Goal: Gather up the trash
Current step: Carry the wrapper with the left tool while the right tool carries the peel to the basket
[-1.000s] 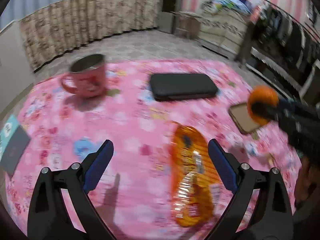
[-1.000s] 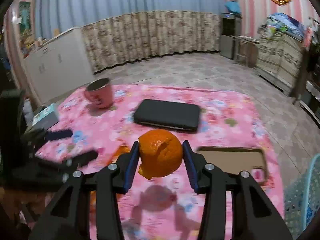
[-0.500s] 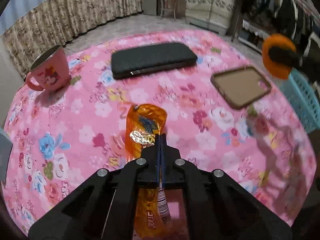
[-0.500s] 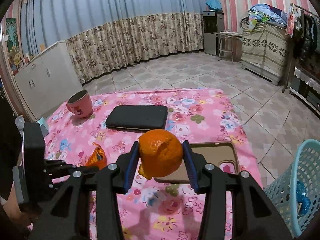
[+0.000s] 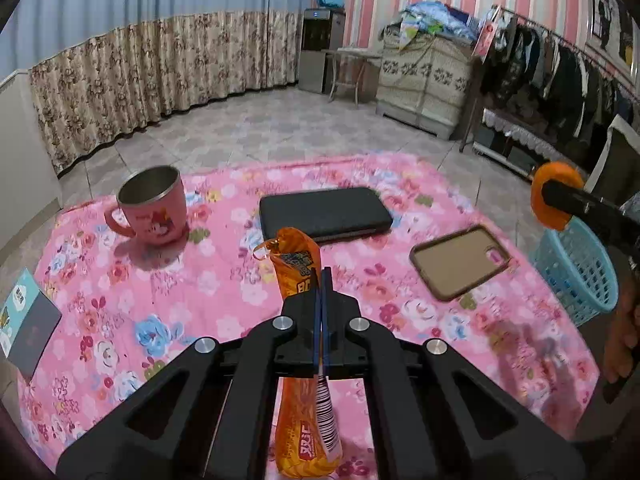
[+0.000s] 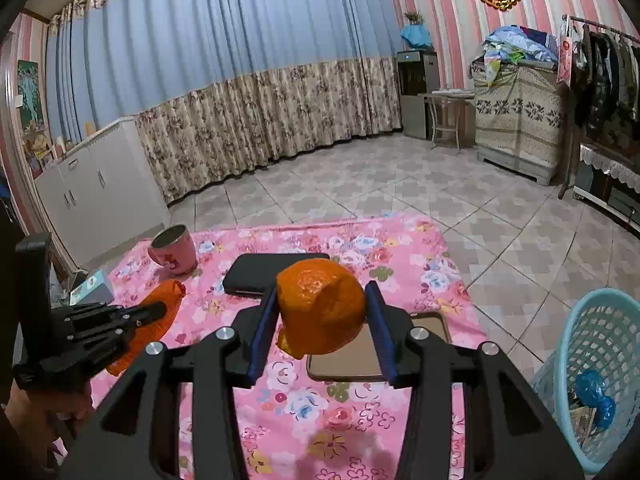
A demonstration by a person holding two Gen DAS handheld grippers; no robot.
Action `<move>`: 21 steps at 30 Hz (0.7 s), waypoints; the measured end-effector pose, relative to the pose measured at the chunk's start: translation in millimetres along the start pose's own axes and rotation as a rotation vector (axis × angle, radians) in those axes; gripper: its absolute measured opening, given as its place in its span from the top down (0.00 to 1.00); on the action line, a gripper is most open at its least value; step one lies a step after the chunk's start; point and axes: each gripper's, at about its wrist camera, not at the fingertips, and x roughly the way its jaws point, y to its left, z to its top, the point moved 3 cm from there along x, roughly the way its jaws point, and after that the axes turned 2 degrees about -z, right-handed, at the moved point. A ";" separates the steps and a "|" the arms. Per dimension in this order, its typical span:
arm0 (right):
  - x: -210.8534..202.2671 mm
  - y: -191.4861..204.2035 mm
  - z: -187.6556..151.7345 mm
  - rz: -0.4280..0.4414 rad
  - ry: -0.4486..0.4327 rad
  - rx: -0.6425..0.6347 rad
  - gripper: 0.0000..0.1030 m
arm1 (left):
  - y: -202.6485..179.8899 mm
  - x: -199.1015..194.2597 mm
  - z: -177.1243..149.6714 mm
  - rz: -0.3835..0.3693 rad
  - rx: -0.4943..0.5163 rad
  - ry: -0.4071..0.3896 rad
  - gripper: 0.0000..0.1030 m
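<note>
My left gripper (image 5: 322,280) is shut on an orange snack wrapper (image 5: 298,264), held lifted above the pink flowered tablecloth (image 5: 200,300); the wrapper sticks out above and below the closed fingers. It also shows in the right wrist view (image 6: 156,320). My right gripper (image 6: 322,316) is shut on an orange peel (image 6: 322,308), held above the table's right side; the peel shows in the left wrist view (image 5: 554,196). A light blue mesh trash basket (image 6: 600,368) stands on the floor to the right of the table, with a blue wrapper inside.
On the table are a pink mug (image 5: 150,206), a black flat case (image 5: 324,212), a brown phone case (image 5: 460,260) and a small booklet (image 5: 28,320) at the left edge. The basket (image 5: 576,276) sits past the table's right edge. Tiled floor lies beyond.
My left gripper closed on the snack wrapper and lifted it off the table. My right gripper carried the orange peel up and to the right, nearer the blue basket.
</note>
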 end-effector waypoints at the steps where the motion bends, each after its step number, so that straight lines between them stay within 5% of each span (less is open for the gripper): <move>1: -4.7 -3.2 0.9 -0.002 -0.009 0.008 0.58 | -1.3 -4.7 4.1 -0.012 -0.002 -0.014 1.00; 6: -36.7 -38.6 4.4 -0.033 -0.071 0.077 0.58 | -27.4 -19.6 28.6 -0.068 0.004 -0.074 1.00; 10: -71.8 -89.8 4.4 -0.149 -0.115 0.116 0.58 | -88.4 -18.4 55.4 -0.146 0.050 -0.107 1.00; 17: -161.2 -228.0 -11.5 -0.470 -0.202 0.247 0.56 | -250.2 11.6 84.6 -0.394 0.060 -0.150 1.00; 21: -187.2 -285.5 -32.2 -0.545 -0.201 0.341 0.56 | -325.3 39.7 76.9 -0.493 0.095 -0.106 1.00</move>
